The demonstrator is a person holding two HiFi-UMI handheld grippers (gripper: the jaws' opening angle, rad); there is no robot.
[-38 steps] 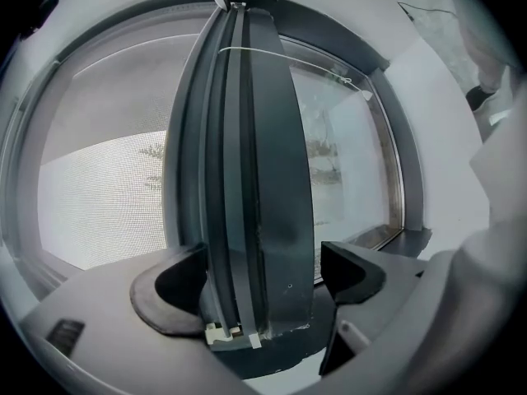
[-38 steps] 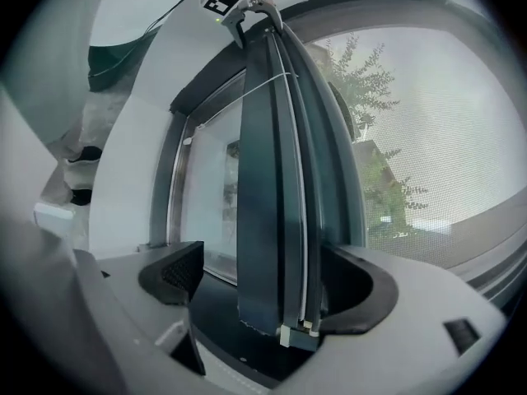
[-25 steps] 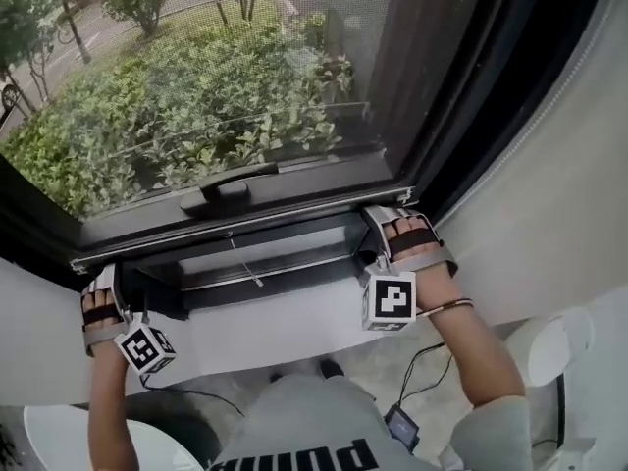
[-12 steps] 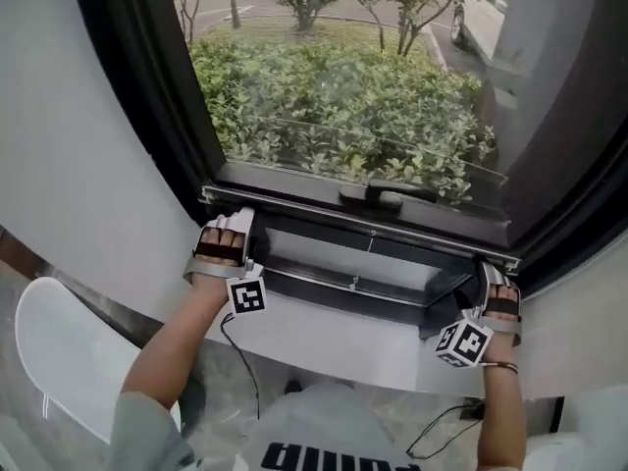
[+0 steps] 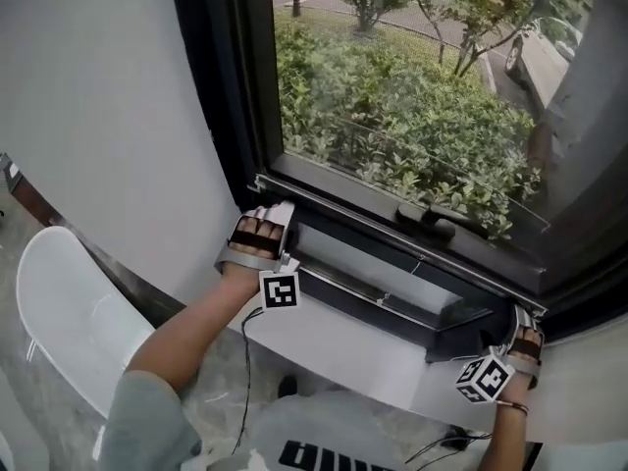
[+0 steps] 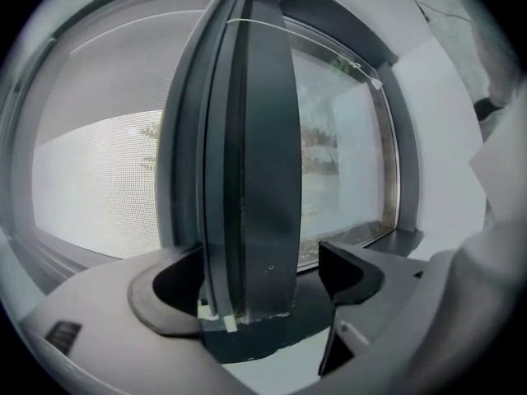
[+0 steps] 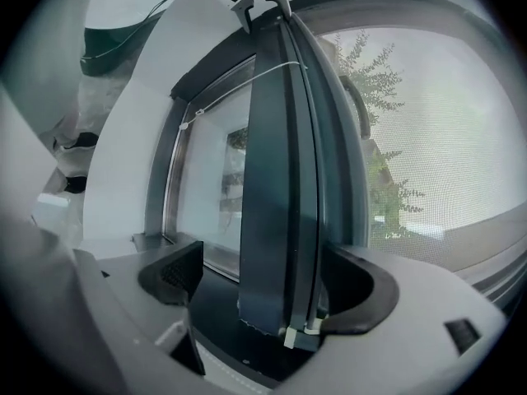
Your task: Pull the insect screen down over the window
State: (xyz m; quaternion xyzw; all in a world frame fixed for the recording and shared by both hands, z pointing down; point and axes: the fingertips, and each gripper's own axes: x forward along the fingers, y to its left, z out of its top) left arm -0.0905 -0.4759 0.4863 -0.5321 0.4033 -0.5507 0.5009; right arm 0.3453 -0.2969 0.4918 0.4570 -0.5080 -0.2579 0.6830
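I've got both tools at the bottom bar (image 5: 392,235) of the insect screen (image 5: 412,106), one at each end. The mesh covers the pane above the bar, with green shrubs (image 5: 373,86) showing through it. The bar hangs just above the lower rail (image 5: 368,300) of the dark window frame (image 5: 221,86), and a gap is open between them, so the screen isn't fully down yet. A dark handle (image 5: 432,222) sits on the bar, right of its middle.

My left gripper (image 5: 277,214) is at the bar's left end. In the left gripper view its jaws are spread wide and have just been closing a little. The bar's end stands between them, up against one jaw with clear space to the other, so nothing is pinched.

My right gripper (image 5: 527,320) is at the far right end, low by the frame's corner. In the right gripper view its jaws are spread too, and the bar stands between them the same way, resting against one jaw and apart from the other. A thin white cord (image 7: 247,85) runs across beside the bar.

The white sill (image 5: 334,340) lies under the rail, and a white chair (image 5: 69,312) stands to my left
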